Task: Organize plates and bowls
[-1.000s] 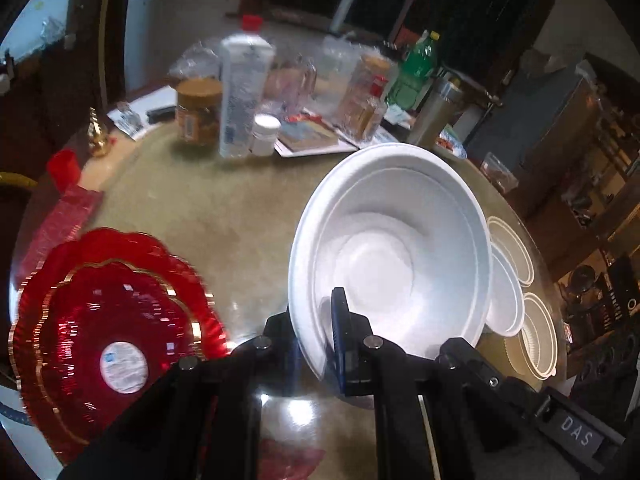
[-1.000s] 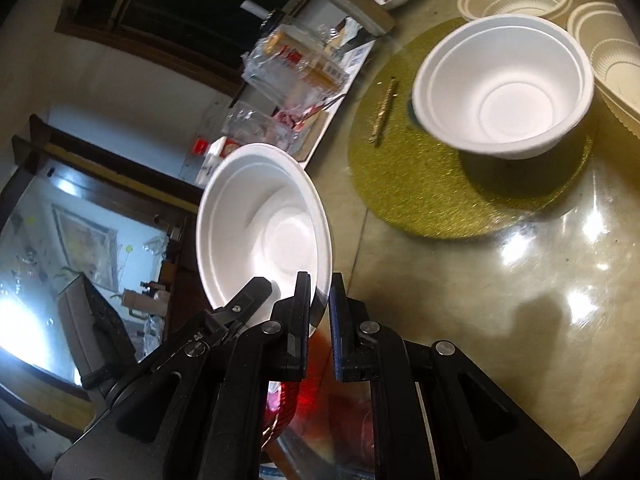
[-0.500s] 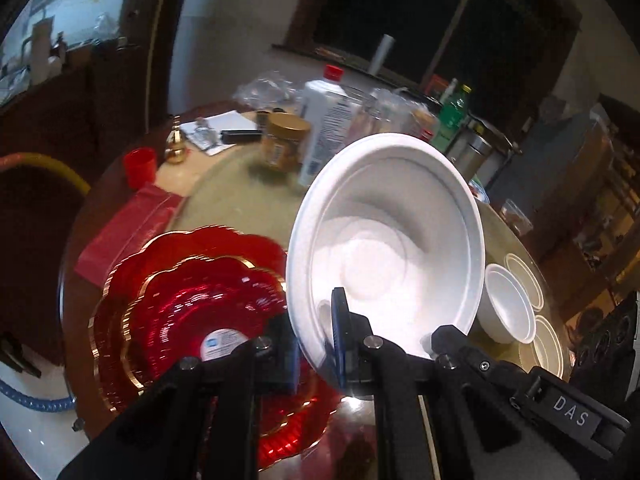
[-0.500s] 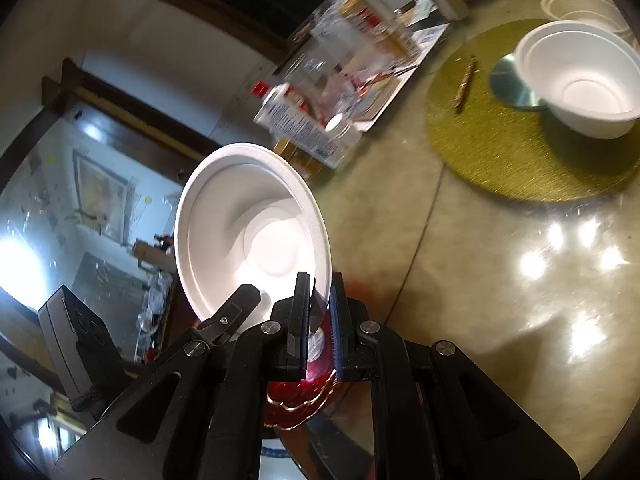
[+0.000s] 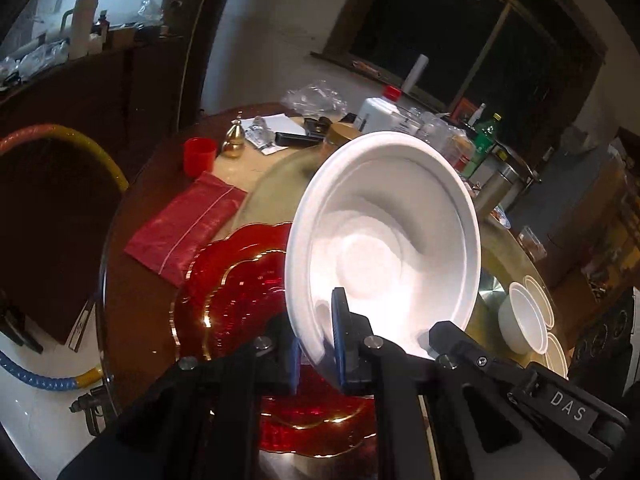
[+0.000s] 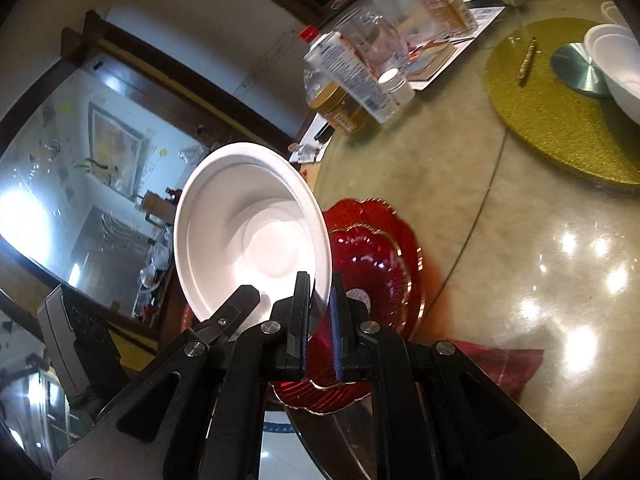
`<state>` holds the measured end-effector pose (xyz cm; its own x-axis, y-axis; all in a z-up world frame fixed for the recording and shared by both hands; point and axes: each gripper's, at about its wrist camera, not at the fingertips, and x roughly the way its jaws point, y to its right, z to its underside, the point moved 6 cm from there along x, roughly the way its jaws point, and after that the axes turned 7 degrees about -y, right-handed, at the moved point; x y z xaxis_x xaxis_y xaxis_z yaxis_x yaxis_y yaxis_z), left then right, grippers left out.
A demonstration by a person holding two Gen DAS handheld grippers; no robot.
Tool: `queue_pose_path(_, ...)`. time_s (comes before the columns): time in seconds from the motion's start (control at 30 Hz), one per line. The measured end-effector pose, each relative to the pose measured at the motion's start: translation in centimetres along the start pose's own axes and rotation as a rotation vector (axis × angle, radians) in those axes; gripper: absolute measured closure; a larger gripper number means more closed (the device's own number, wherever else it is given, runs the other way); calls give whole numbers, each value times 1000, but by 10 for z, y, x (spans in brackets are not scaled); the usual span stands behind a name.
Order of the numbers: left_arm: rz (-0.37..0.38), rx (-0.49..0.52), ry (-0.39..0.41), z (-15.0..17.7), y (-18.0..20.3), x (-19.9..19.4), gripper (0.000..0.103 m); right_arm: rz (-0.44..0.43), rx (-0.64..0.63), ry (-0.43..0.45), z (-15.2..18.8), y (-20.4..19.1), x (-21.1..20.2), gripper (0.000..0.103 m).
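Note:
A large white foam bowl (image 5: 384, 236) is held tilted in the air by both grippers. My left gripper (image 5: 318, 350) is shut on its near rim. My right gripper (image 6: 318, 320) is shut on the opposite rim of the same bowl (image 6: 248, 236). Below the bowl lies a stack of red scalloped plates with gold edges (image 5: 236, 296), also in the right wrist view (image 6: 376, 248). A smaller white bowl (image 5: 522, 322) sits far right among cream bowls (image 5: 558, 354); it also shows at the edge of the right wrist view (image 6: 616, 64).
The round glass-topped table (image 6: 520, 248) carries a gold glitter mat (image 6: 560, 120), a red cloth (image 5: 184, 228), a red cup (image 5: 199, 156), a white bottle (image 6: 352, 76), jars and clutter at the back. A coloured hose (image 5: 48, 380) hangs left of the table edge.
Both grippers have carried the large white bowl leftward, away from the gold mat, to above the red plates. The bowl has tilted more upright.

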<state>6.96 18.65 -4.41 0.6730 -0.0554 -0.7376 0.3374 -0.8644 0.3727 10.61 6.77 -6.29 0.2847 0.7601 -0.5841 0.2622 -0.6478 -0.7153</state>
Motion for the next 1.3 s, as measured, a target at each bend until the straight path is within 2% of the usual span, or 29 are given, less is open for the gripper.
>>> queue_pose_path(0.43, -28, -10, -17, 7, -19, 1, 90, 26, -59, -60, 8, -9, 23, 94)
queue_pose_path(0.8, -50, 21, -86, 25, -16, 22, 89, 73, -34, -117, 18, 15, 31, 93)
queue_pose_path(1.3, -87, 39, -101, 32, -19, 29, 87, 92, -33, -138, 22, 22, 42, 93)
